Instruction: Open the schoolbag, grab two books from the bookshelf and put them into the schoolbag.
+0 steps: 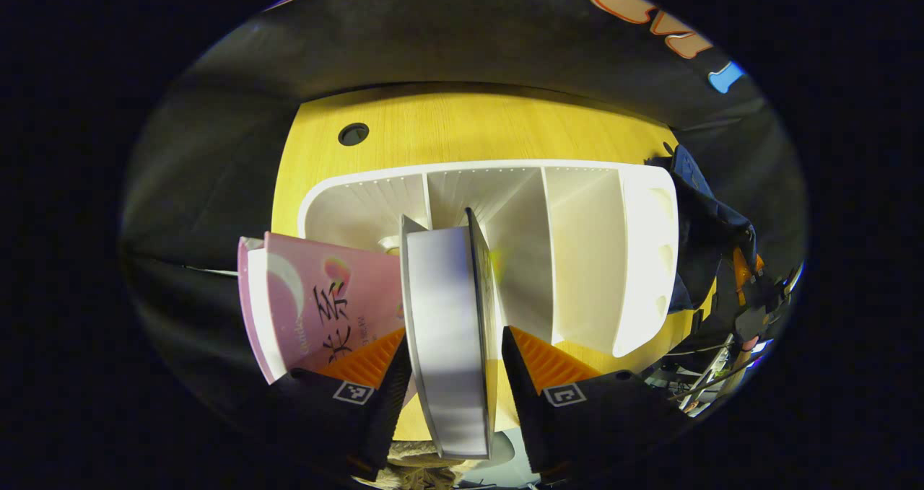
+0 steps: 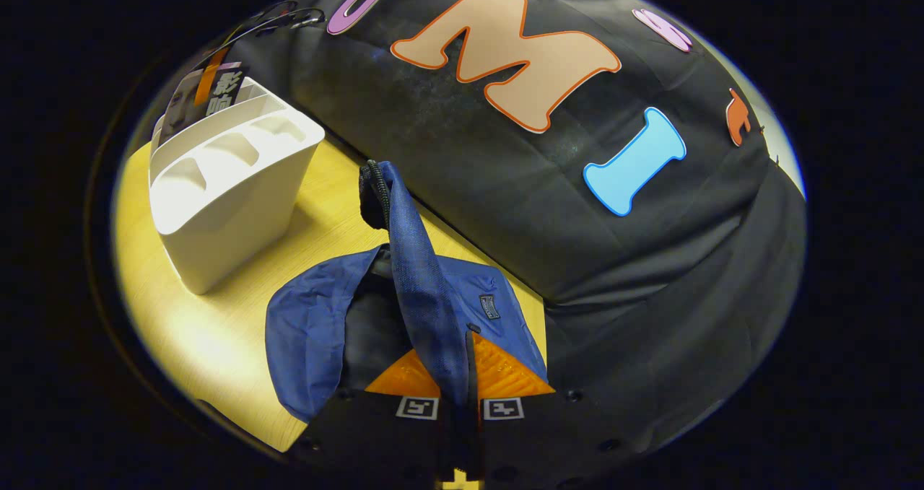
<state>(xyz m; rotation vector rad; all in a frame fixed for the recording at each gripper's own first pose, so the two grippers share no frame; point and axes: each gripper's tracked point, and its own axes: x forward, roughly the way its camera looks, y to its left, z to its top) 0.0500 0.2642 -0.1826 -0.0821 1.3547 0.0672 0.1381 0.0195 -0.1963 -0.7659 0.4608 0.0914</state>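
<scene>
In the left gripper view, a white-edged book (image 1: 451,331) is seen upright, page edges toward the camera, between the fingers of the left gripper (image 1: 453,396). The fingers are spread either side of it, close to its covers; whether both press on it cannot be told. Beside this book, on its left, a pink book (image 1: 325,309) is seen leaning away from it. Behind both, the white bookshelf (image 1: 577,259) is seen on the yellow worktop (image 1: 447,125), its dividers running back from the camera. The schoolbag (image 1: 711,223) is glimpsed at the right edge, just beside the bookshelf.

In the right gripper view, the right gripper (image 2: 458,396) is pressed together on a blue flap (image 2: 419,259) of the schoolbag (image 2: 310,324), which is held up so that the dark interior is exposed. The schoolbag is lying on the worktop (image 2: 209,338) near the bookshelf (image 2: 224,180), where a book (image 2: 202,97) is seen standing.
</scene>
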